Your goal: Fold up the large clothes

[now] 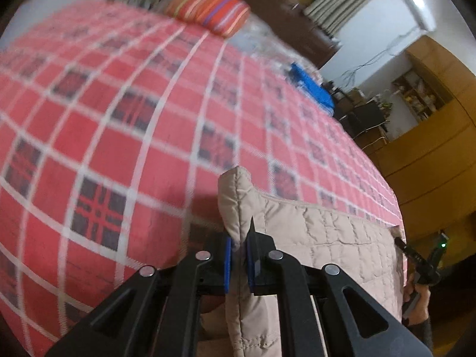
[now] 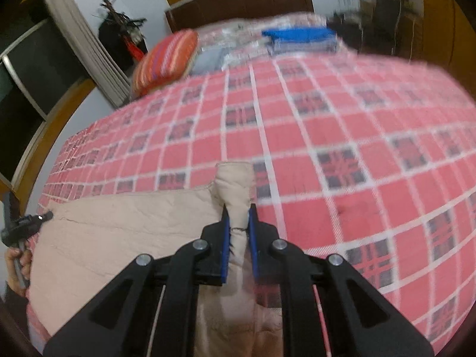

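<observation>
Both claws are clamped on the beige quilted garment point(image 1: 327, 238), one corner each. The left claw point(image 1: 238, 255) pinches a bunched corner between its blue pads, the fabric sticking up past the tips toward 12 o'clock. The right claw point(image 2: 239, 238) does the same on the opposite corner, jaws drawn in tight on a thick wad of cloth. In each view the other claw shows at the far edge: at 3 o'clock in the left view, at 9 o'clock in the right.

The garment's top edge is stretched taut between the two grips and held up over the near edge of the bed point(image 2: 342, 125), the body hanging down below toward 6 o'clock. Likely reason: a corner-to-corner hold keeps the edge straight, so the big piece can be laid flat or folded in half without bunching.

The red plaid bedspread point(image 1: 119, 136) ahead is open, good landing space. A striped pillow point(image 1: 211, 9) and blue folded items point(image 2: 300, 35) sit far off at the head end, around 12 o'clock, clear of the work area. Both views are motion-blurred.
</observation>
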`<state>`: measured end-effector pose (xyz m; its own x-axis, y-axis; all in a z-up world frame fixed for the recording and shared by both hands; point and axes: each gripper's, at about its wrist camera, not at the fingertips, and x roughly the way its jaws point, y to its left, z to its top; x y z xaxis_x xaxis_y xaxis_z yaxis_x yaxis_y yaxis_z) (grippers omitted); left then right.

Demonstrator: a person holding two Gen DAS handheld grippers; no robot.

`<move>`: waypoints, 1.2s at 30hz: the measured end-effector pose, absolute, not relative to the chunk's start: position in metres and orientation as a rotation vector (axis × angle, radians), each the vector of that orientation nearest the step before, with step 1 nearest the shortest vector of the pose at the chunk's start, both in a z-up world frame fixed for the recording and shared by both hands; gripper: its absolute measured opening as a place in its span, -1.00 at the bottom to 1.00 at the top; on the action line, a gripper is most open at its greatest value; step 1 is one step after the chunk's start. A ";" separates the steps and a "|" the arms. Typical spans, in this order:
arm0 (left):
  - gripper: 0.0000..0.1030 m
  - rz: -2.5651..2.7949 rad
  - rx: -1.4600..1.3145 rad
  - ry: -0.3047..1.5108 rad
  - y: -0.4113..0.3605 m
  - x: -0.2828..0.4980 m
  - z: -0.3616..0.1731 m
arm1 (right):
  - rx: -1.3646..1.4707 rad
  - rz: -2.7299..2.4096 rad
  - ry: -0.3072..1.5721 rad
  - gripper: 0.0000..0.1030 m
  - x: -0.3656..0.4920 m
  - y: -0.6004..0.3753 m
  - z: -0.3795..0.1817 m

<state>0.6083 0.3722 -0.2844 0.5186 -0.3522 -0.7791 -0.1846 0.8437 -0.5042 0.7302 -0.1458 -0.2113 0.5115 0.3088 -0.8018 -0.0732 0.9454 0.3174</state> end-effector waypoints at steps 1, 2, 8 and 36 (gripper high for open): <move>-0.84 -0.107 -0.591 1.046 0.373 0.609 -0.289 | 0.271 0.230 1.033 -0.78 0.731 -0.147 -0.217; -0.83 -0.105 -0.593 1.051 0.372 0.609 -0.293 | 0.285 0.233 1.054 -0.78 0.734 -0.149 -0.223; -0.67 -0.092 -0.578 1.088 0.371 0.605 -0.298 | 0.289 0.227 1.142 -0.63 0.739 -0.147 -0.240; -0.62 -0.292 -0.477 0.971 0.339 0.471 -0.219 | 0.479 0.523 1.085 -0.68 0.586 -0.153 -0.183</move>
<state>0.4709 0.3392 -0.2194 0.5374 -0.4428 -0.7177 0.0263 0.8594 -0.5106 0.5856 -0.1527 -0.1832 0.3701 0.6139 -0.6972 -0.1632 0.7818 0.6017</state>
